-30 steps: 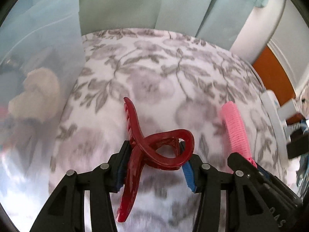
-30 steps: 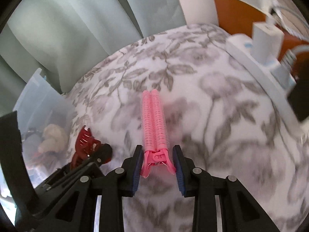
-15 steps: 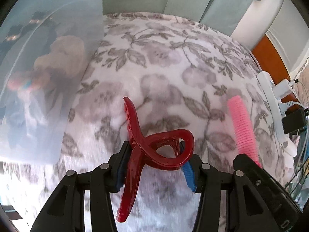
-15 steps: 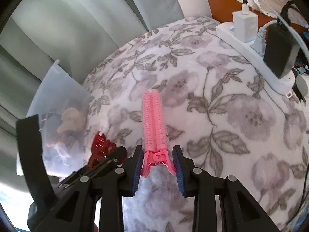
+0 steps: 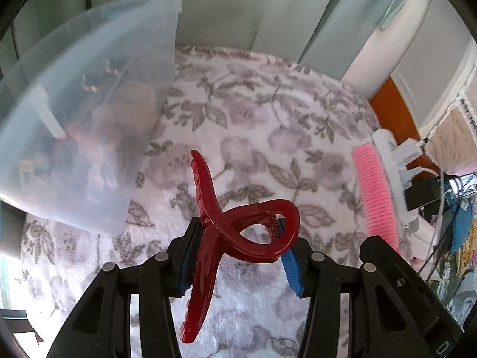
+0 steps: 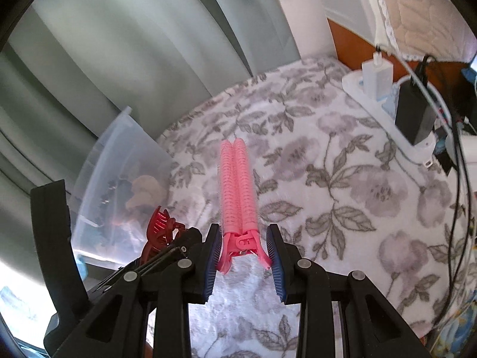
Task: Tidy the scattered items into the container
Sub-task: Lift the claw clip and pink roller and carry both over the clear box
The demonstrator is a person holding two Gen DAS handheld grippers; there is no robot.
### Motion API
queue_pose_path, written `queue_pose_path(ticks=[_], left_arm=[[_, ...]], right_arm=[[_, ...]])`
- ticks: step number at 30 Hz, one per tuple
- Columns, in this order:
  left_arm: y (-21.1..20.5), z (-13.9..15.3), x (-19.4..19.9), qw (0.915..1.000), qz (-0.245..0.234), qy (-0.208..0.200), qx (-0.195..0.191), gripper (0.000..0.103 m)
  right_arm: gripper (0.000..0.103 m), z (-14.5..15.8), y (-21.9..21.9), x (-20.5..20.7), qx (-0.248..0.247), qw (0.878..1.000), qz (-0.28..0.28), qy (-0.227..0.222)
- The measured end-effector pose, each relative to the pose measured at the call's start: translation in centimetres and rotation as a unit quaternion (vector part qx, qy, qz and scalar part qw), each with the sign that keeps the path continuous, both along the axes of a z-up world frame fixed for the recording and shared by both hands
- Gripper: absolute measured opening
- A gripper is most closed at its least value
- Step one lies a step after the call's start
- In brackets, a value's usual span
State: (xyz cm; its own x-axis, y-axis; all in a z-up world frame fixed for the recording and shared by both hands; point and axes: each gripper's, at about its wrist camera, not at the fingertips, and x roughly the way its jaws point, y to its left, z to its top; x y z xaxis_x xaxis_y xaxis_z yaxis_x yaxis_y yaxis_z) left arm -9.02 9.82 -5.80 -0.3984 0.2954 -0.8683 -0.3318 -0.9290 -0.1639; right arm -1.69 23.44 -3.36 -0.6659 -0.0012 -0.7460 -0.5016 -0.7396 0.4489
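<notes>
The left gripper point(image 5: 238, 256) clamps a dark red claw hair clip point(image 5: 229, 226) by its looped handles, so the toothed arms hang free for a clean drop. The right gripper point(image 6: 244, 256) pinches a pink hair-roller clip point(image 6: 238, 191) at its hinge tabs, its long body jutting straight ahead. Both loads hang clear above the floral blanket point(image 6: 342, 203). Farther ahead and to the left of both grippers stands the translucent plastic container point(image 5: 89, 125), already holding items, probably the destination.
</notes>
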Motion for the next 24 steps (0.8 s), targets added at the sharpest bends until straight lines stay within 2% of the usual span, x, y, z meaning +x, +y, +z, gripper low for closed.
queue_pose_path(ticks=[11, 24], left_arm=[[0.2, 6.4, 1.5, 0.9964, -0.017, 0.073, 0.040, 0.051], [-1.4, 13.0, 3.7, 0.9847, -0.025, 0.149, 0.087, 0.051]], right_arm=[[0.034, 5.9, -0.5, 2.0, 0.034, 0.997, -0.013, 0.070], [0.034, 11.8, -2.2, 3.8, 0.070, 0.986, -0.008, 0.150]])
